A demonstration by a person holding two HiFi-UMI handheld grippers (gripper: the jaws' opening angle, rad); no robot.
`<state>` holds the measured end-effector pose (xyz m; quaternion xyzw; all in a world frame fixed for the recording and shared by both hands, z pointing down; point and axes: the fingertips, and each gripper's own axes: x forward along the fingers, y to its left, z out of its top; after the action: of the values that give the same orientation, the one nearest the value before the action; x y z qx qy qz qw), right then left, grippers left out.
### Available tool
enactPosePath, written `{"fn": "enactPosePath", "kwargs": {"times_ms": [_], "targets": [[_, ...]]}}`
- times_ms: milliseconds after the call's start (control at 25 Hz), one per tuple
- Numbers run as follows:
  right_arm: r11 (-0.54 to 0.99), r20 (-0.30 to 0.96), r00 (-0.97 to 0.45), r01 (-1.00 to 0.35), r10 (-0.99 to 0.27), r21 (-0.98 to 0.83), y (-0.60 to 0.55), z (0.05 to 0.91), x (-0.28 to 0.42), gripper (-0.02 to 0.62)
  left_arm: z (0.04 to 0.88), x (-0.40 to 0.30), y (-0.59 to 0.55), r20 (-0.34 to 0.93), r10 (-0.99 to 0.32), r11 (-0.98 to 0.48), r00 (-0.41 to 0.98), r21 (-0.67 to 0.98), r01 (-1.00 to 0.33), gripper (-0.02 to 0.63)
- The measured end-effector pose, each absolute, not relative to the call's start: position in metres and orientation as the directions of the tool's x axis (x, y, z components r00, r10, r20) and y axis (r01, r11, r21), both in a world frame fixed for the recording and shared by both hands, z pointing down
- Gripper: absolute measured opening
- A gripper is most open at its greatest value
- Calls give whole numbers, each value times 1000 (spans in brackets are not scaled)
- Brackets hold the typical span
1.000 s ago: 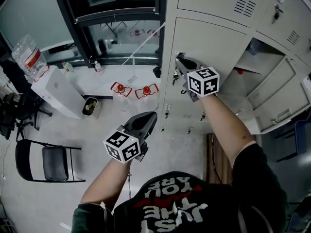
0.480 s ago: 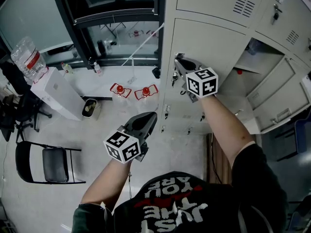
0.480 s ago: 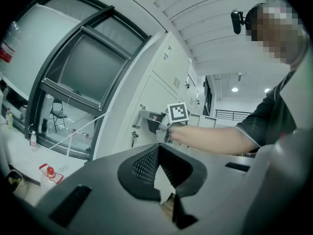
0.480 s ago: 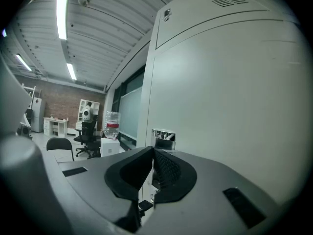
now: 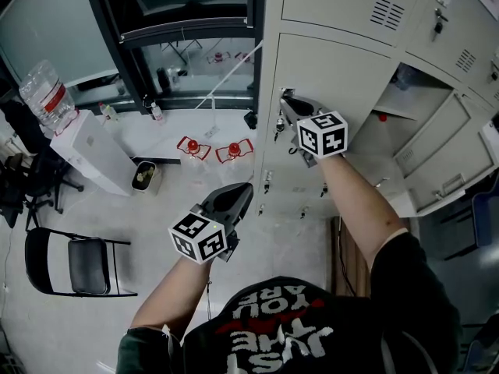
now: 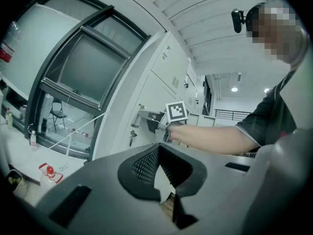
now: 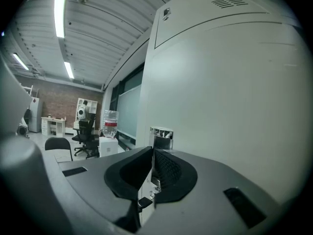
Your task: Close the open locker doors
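Left hand-held gripper (image 5: 236,192): jaws pressed together, hanging over the floor (image 5: 117,201), well apart from the lockers on your right.
Right hand-held gripper (image 5: 287,100): jaws pressed together, tips at the left edge of a locker door (image 5: 335,68), just beside its metal latch (image 7: 161,133).
Open door (image 5: 440,142): right of that hand-held gripper, swung outward from its open compartment (image 5: 413,92).
Free room: floor left of your left hand-held gripper, bounded by the folding chair (image 5: 78,259).
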<state>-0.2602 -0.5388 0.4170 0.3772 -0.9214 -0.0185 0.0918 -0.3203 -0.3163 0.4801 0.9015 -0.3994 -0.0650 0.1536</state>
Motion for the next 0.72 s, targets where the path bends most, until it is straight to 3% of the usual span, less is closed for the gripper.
{"fn": "enactPosePath", "kwargs": {"times_ms": [720], "targets": [[724,151,-710,-687,-688,67,-493,417,-216,44,471,-302,-315,-7,-744,-637,668,311,-706,8]]}}
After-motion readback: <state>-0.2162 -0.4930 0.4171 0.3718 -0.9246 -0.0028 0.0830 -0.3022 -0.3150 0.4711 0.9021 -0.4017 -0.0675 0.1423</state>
